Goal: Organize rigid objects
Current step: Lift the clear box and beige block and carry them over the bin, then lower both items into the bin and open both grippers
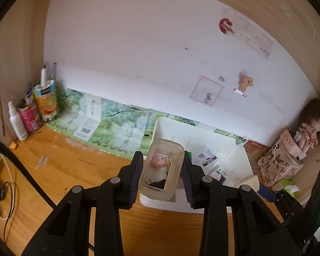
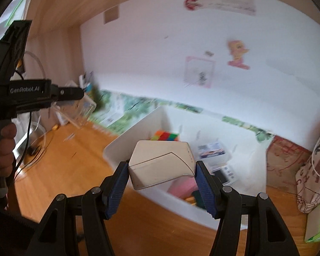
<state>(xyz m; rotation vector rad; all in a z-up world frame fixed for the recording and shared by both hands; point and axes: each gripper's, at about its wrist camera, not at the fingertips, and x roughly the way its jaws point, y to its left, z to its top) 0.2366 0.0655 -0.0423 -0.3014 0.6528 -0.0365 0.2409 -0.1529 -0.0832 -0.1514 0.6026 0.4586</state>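
My left gripper [image 1: 162,172] is shut on a clear plastic box [image 1: 163,166] with a small pink figure inside, held above the near rim of the white bin [image 1: 243,162]. In the right wrist view my right gripper [image 2: 161,177] is shut on a white rounded box [image 2: 162,164], lifted over the near wall of the same white bin [image 2: 125,143]. Inside the bin lie a colourful cube [image 2: 165,136], a small printed pack [image 2: 211,149] and something pink [image 2: 182,186]. The left gripper's body [image 2: 29,93] and the hand [image 2: 2,147] that holds it show at the left, with a clear box in front of it.
Cans and cartons with pens [image 1: 39,106] and a white spray bottle [image 1: 17,121] stand at the back left of the wooden desk [image 1: 74,170]. A doll [image 1: 311,128] and a lettered bag [image 1: 279,164] sit at the right. Cables [image 1: 4,189] lie at the left edge.
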